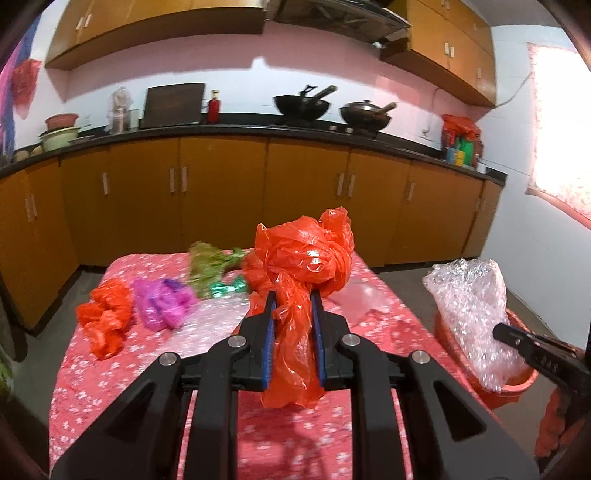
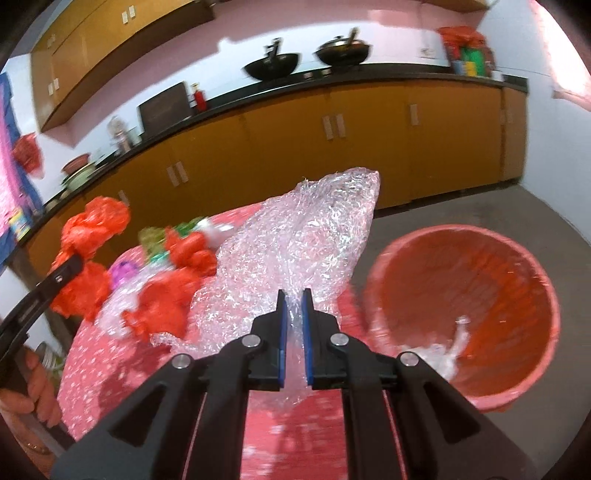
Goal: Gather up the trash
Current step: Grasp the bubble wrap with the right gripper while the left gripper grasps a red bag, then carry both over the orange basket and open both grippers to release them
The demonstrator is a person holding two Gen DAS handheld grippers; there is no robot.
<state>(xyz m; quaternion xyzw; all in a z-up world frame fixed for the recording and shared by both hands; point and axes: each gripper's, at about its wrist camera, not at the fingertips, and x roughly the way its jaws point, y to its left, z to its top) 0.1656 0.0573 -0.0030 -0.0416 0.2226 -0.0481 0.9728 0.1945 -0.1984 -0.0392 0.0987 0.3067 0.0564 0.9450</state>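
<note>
**Red tub nearly bare, both grippers loaded**

Red plastic tub stood on the floor just beside the table, holding only a small clear scrap. Over its rim, the right hand-held gripper pinched a bubble wrap sheet. Above the table, the left hand-held gripper clenched an orange bag. More bags lay on the table.

Home kitchen: black counter over orange-brown base cabinets; matching wall cupboards; two woks on the hob; range hood; stacked basins.
</note>
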